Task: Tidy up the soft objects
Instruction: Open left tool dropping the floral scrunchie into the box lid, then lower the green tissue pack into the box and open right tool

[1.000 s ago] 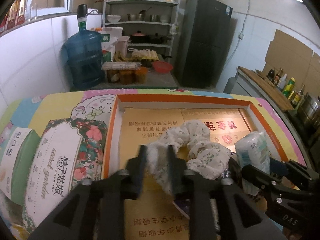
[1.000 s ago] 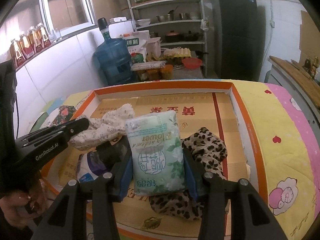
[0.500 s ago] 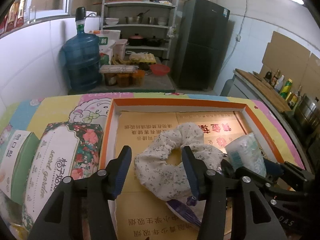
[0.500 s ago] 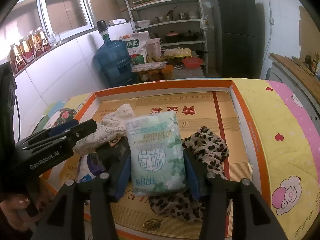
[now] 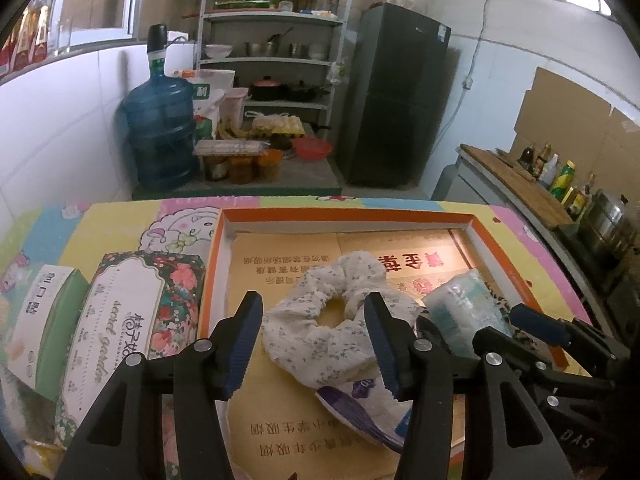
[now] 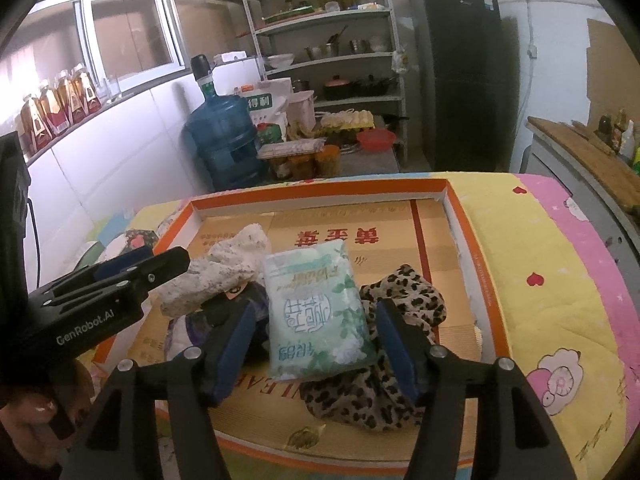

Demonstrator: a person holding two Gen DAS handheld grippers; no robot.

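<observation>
A white floral scrunchie [image 5: 340, 320] lies in the orange-rimmed cardboard tray [image 5: 344, 214], partly on a white and purple packet [image 5: 360, 404]. My left gripper [image 5: 314, 342] is open, its fingers either side of the scrunchie, not touching it. In the right wrist view the scrunchie [image 6: 224, 272] lies left of a green tissue pack [image 6: 316, 316], which rests on a leopard-print scrunchie [image 6: 404, 308]. My right gripper [image 6: 312, 354] is open around the tissue pack's near end. The tissue pack [image 5: 460, 312] also shows in the left wrist view.
Left of the tray stand a floral tissue box [image 5: 132, 320] and a green and white box [image 5: 44, 320] on the colourful cloth [image 6: 560, 280]. The tray rim [image 6: 472, 248] surrounds the items. A water jug [image 5: 160, 136] and shelves stand behind.
My left gripper opened and let go of the white scrunchie, which now lies flat in the tray. My right gripper opened slightly around the tissue pack, which settled onto the leopard scrunchie.
</observation>
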